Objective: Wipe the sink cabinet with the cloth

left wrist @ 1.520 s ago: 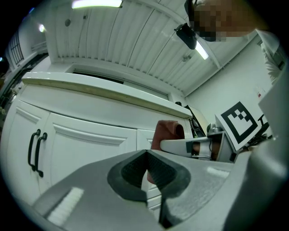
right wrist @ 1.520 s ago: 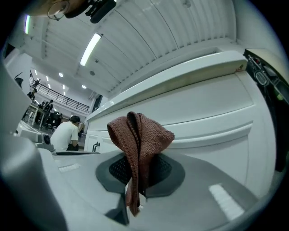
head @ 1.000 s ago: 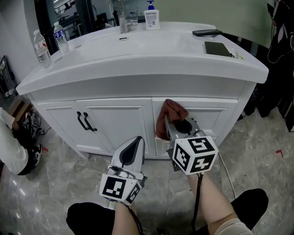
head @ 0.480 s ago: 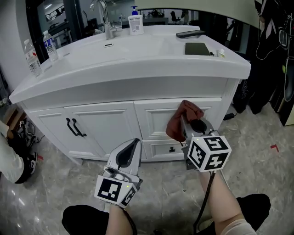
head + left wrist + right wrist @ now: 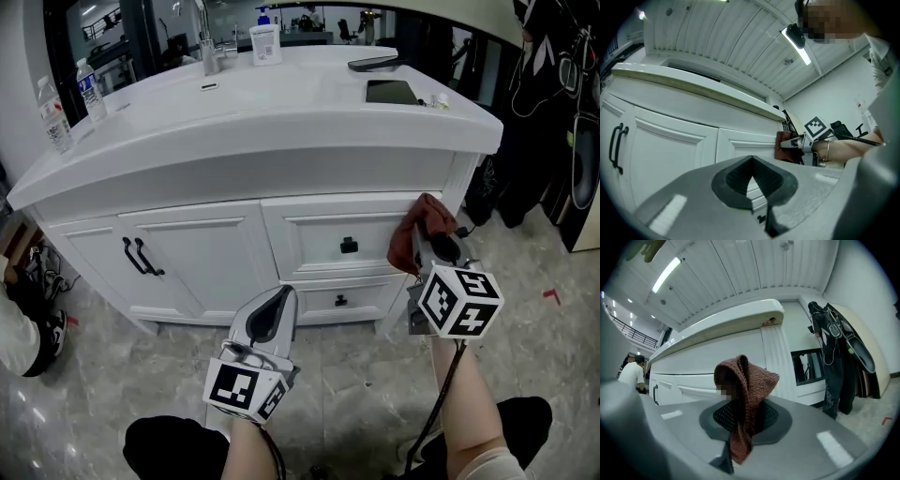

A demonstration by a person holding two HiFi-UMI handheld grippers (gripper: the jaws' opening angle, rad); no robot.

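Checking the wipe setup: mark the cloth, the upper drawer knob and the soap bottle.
cloth (image 5: 412, 240), head view, bunched middle.
upper drawer knob (image 5: 349, 246), head view, its front face.
soap bottle (image 5: 265, 44), head view, its label.

Front of sink cabinet (image 5: 225, 246) open across its width; countertop rim (image 5: 281, 139) overhangs, door handles (image 5: 137, 257) and drawer knobs (image 5: 349, 246) project, dark hanging clothes (image 5: 548, 103) crowd right corner.
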